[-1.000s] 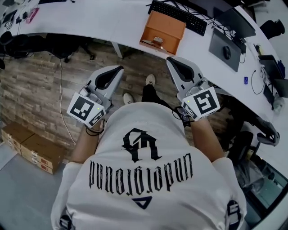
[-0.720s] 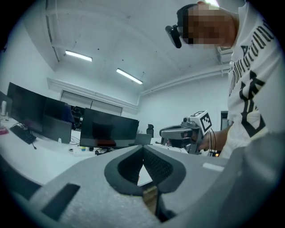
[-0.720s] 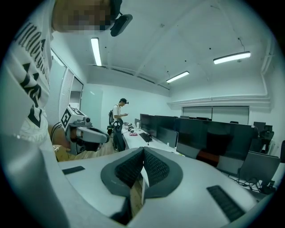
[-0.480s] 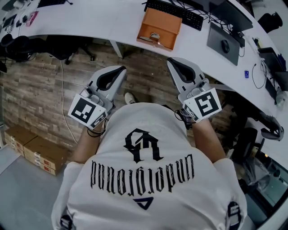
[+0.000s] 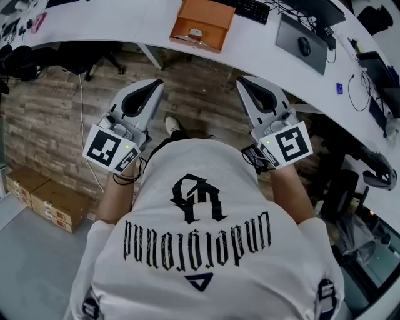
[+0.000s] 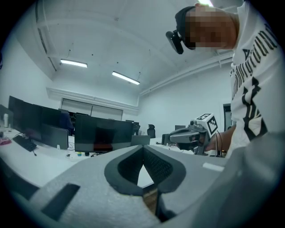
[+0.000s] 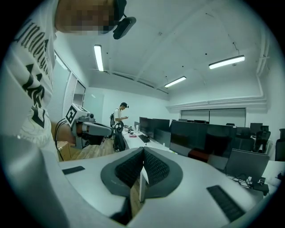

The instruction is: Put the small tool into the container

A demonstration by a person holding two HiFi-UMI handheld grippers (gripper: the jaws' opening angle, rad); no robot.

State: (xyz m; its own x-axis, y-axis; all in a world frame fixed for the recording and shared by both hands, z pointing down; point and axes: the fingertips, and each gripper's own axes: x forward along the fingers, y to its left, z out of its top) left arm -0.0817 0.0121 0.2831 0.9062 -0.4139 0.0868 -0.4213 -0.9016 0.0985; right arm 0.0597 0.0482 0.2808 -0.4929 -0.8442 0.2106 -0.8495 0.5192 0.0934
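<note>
Jaws closed and empty on left gripper (image 5: 155,83) and right gripper (image 5: 241,82), mid-frame in the head view; small tool (image 5: 195,32) lies in the orange tray (image 5: 215,12) at top centre, well apart. Both gripper views: jaws meet, nothing between

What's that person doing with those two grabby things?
A person stands facing a white desk with a gripper in each hand. The left gripper and the right gripper are both shut and hold nothing. On the desk ahead sits an orange container with a small pale thing at its front edge, too small to identify.
</note>
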